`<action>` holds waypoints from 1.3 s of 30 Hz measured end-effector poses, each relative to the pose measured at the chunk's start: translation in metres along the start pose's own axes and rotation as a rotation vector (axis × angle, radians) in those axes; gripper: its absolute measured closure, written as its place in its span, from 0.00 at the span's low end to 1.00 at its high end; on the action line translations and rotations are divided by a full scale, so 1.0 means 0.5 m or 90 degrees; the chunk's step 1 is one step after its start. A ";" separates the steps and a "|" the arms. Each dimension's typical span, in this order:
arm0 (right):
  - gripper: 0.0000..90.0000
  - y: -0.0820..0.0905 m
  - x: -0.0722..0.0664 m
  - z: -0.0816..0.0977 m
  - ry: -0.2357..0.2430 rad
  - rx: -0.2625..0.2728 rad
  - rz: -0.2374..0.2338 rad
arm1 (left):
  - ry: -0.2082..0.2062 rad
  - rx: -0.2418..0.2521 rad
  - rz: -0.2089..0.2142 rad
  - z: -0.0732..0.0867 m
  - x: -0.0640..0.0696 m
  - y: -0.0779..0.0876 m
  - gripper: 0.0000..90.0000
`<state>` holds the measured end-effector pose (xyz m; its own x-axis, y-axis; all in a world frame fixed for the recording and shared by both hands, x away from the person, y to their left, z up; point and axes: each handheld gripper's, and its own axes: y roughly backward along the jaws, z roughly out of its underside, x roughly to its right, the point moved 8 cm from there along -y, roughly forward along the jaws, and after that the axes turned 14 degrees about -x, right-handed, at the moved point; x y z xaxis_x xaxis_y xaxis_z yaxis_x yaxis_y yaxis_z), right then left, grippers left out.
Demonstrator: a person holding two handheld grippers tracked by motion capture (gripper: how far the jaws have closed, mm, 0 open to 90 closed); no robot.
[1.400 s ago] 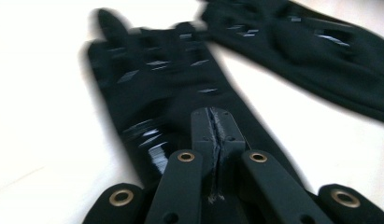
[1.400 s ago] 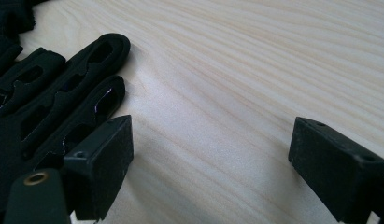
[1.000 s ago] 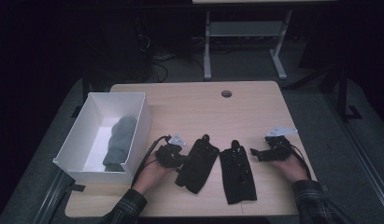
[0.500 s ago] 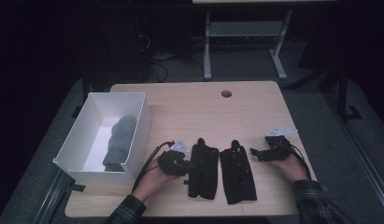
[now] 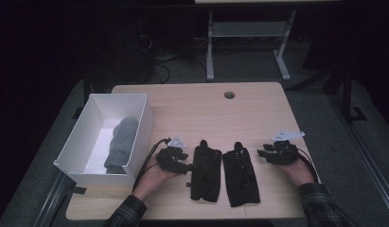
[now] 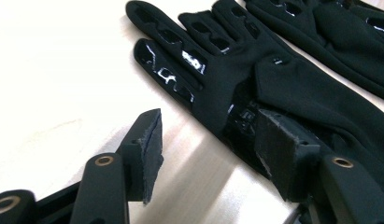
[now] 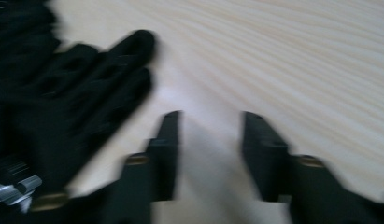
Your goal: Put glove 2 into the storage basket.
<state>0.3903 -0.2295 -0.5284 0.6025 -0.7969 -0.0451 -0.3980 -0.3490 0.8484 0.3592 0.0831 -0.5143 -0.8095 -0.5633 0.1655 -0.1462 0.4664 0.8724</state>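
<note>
Gloves, two black ones, lie flat side by side near my edge of the table (image 5: pixel 258 104) in the high view: the left glove (image 5: pixel 206 170) just beside my left gripper (image 5: pixel 182 165), the right glove (image 5: pixel 240 175) a little apart from my right gripper (image 5: pixel 265 155). A white box (image 5: pixel 135 137) stands at the table's left with a grey cloth (image 5: pixel 120 144) inside.

From the left gripper view, my jaws have just been opening; one pad rests against the left glove (image 6: pixel 273 88) without pinching it, the other stands clear over bare wood.

From the right gripper view, blurred, my jaws have just been closing and stand narrow with nothing between them, the right glove (image 7: pixel 73 98) off to one side.
</note>
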 end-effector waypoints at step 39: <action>1.00 0.030 -0.149 0.045 0.128 -0.045 -0.143 | 0.023 -0.009 -0.004 -0.018 0.024 -0.025 0.97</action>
<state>0.3238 -0.1866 -0.5240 0.7979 -0.5871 -0.1366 -0.1941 -0.4647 0.8639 0.3564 0.0645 -0.5192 -0.7871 -0.5911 0.1762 -0.1431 0.4529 0.8800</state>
